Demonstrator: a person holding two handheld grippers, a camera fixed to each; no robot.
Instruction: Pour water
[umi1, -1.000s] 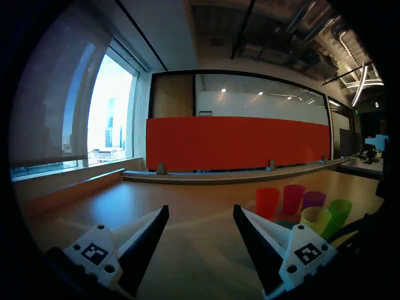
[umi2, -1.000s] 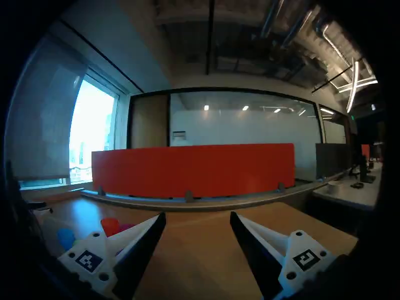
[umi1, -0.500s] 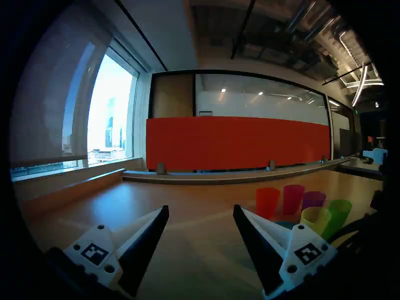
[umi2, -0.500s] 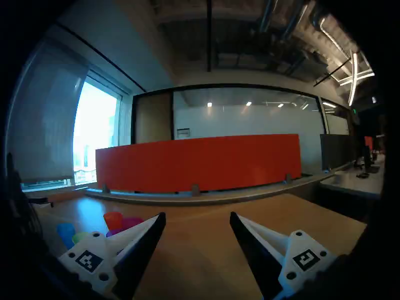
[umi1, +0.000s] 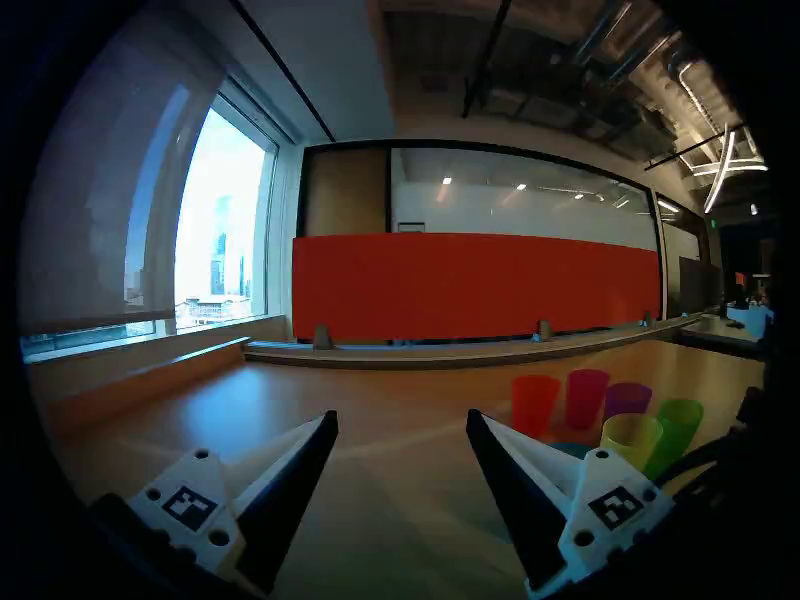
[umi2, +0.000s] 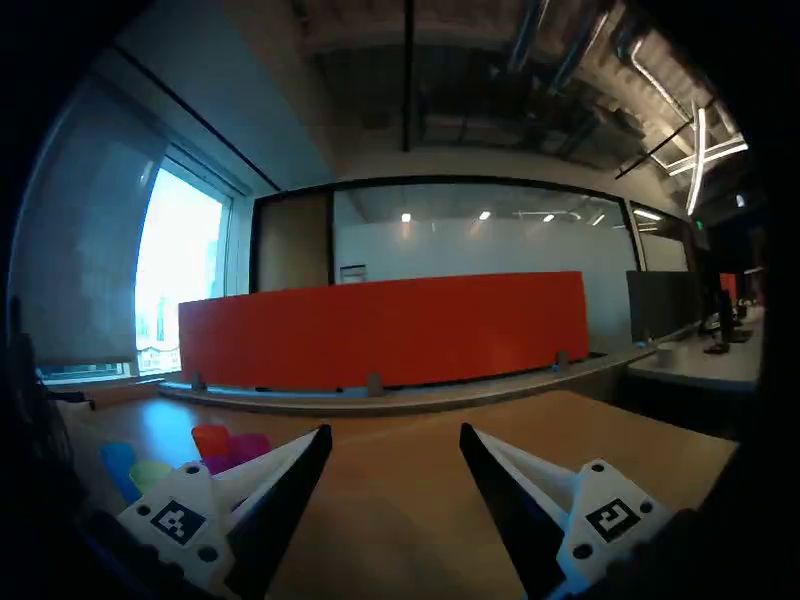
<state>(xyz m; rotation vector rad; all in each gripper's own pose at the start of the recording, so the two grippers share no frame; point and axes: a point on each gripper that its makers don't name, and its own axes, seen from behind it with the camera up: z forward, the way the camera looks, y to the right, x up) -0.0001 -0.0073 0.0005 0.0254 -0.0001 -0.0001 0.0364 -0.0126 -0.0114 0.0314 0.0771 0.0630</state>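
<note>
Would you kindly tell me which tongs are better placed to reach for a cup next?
Probably the left. The left tongs stand open with the cups large and close, just to their right. From the right tongs, also open, the cups look smaller and sit far off to the left.

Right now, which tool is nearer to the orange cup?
Left. The orange cup stands just beyond the right finger of the left tool; from the right tool it looks smaller, far off to the left.

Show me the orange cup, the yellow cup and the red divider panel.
orange cup (umi1: 535, 403), left gripper view, middle of its side wall.
yellow cup (umi1: 632, 440), left gripper view, just below its rim.
red divider panel (umi1: 470, 285), left gripper view, centre of its face.
</note>
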